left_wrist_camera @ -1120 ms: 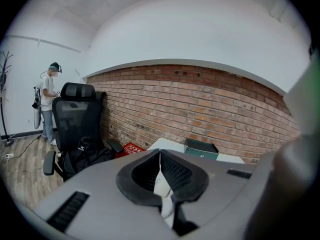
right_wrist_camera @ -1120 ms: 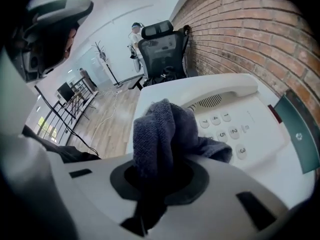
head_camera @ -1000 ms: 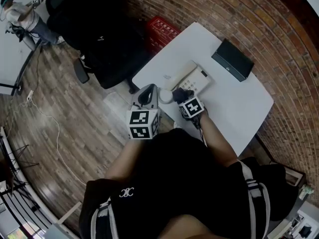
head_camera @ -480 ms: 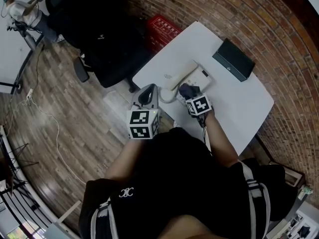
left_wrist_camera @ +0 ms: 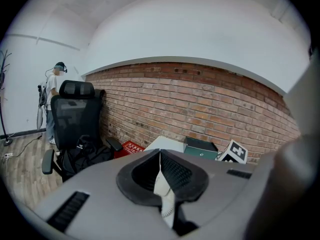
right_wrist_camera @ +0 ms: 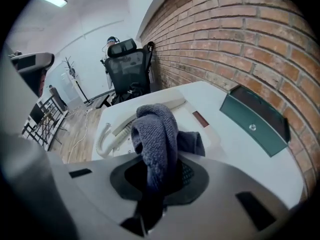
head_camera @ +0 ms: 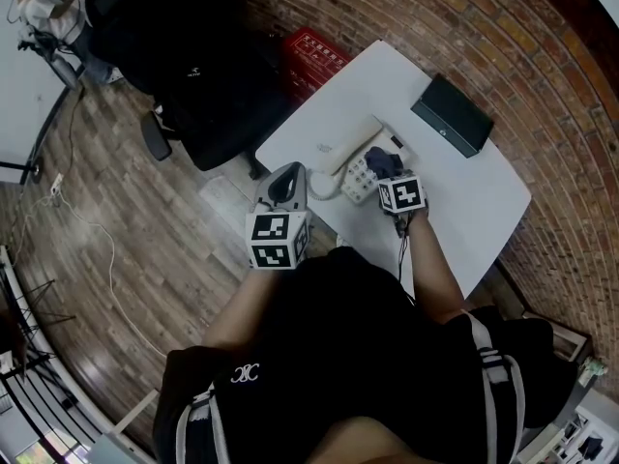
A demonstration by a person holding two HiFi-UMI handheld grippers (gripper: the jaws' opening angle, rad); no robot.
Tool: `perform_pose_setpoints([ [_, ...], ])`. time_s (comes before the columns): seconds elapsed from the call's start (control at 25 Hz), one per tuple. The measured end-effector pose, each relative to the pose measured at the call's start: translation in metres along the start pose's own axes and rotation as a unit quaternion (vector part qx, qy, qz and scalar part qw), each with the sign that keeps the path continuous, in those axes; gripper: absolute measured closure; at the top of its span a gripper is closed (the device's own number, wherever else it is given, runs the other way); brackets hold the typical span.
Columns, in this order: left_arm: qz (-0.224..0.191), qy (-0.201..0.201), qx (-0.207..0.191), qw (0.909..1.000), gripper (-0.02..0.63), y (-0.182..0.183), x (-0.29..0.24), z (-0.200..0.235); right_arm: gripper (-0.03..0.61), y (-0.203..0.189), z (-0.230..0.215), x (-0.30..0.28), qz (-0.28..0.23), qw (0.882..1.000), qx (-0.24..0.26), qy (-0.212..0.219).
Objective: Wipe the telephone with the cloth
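1. The right tool (head_camera: 388, 171) has its jaws clamped on a blue-grey knitted cloth (right_wrist_camera: 156, 129). The cloth bunches up out of the jaws, and its free end droops forward onto the phone.
2. The white desk telephone (head_camera: 350, 150) sits on the white counter (head_camera: 464, 201), handset in its cradle. Its coiled white cord (head_camera: 324, 190) loops off the near-left end. The cloth rests over the right part of the body, beside the keypad.
3. The left tool (head_camera: 284, 184) hangs off the counter's near-left edge, apart from the phone. Its jaws are drawn almost together, with only a thin pale sliver in the gap that I cannot identify. It grips nothing I can name.
4. A dark green flat box (head_camera: 452, 114) lies well apart, towards the brick wall.
5. Judged step: wiping is under way, with the cloth on the phone's top face.
6. The next move likely calls for dragging the cloth across the keypad and along the handset. Pressure should stay light so the unsteadied phone does not slide and the handset stays seated.
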State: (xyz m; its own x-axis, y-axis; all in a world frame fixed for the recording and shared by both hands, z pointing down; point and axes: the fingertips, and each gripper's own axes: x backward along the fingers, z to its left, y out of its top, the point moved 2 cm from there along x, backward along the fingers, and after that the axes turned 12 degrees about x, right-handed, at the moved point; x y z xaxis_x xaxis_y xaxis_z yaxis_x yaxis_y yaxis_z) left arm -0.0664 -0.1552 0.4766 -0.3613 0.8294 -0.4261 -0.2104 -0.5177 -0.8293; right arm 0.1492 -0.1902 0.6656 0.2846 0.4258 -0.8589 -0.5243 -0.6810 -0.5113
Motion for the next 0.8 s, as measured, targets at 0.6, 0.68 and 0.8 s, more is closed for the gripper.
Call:
perform_pose_setpoints([
  [0.6, 0.0, 0.001, -0.006, 1.0, 0.609, 0.003, 0.001, -0.002, 0.539, 0.011, -0.048, 0.007, -0.009, 0.997, -0.01, -0.077],
  [0.68, 0.0, 0.002, -0.007, 1.0, 0.609, 0.003, 0.002, -0.002, 0.54, 0.012, -0.05, 0.008, -0.011, 0.997, -0.01, -0.079],
  [0.8, -0.001, 0.003, -0.009, 1.0, 0.609, 0.006, 0.005, -0.002, 0.54, 0.011, -0.05, 0.01, -0.017, 0.996, -0.019, -0.083],
])
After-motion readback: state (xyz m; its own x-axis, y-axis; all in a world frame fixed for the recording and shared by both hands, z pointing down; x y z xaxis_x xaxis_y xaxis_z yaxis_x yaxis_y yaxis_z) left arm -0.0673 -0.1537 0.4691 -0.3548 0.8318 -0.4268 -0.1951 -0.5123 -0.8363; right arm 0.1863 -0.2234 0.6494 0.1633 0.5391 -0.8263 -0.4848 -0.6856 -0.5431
